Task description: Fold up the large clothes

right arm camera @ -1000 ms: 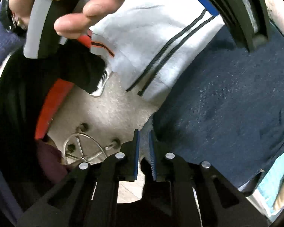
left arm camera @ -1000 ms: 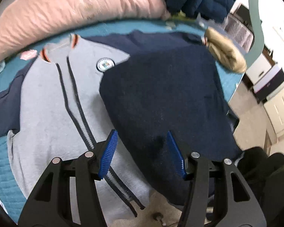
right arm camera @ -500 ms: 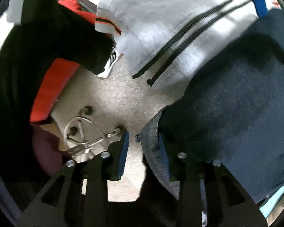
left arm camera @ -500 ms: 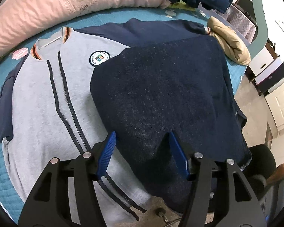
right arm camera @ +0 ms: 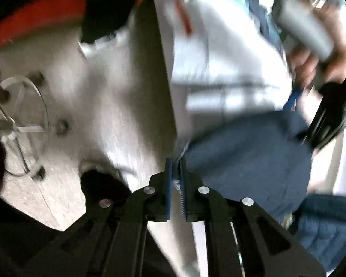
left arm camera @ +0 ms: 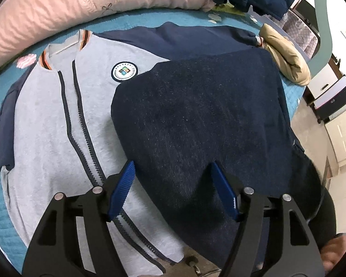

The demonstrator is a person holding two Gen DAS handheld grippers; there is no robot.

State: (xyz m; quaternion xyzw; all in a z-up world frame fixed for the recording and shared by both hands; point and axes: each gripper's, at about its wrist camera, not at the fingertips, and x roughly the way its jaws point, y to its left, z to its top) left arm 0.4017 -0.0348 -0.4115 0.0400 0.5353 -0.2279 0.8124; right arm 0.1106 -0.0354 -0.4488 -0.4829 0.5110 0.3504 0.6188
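Teal quilted bedspread (left arm camera: 2,207) (pink pillow (left arm camera: 80,7) behind), beige floor (left arm camera: 311,120) right.

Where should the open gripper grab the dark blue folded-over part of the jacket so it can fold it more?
Probably the near bottom edge of the dark blue folded panel, by the zipper. That edge hangs off the bed toward the floor, so the fingers of the left gripper, open just above it, can come down from the near side and pinch around it. Further in, the cloth lies flat and offers nothing to pinch.
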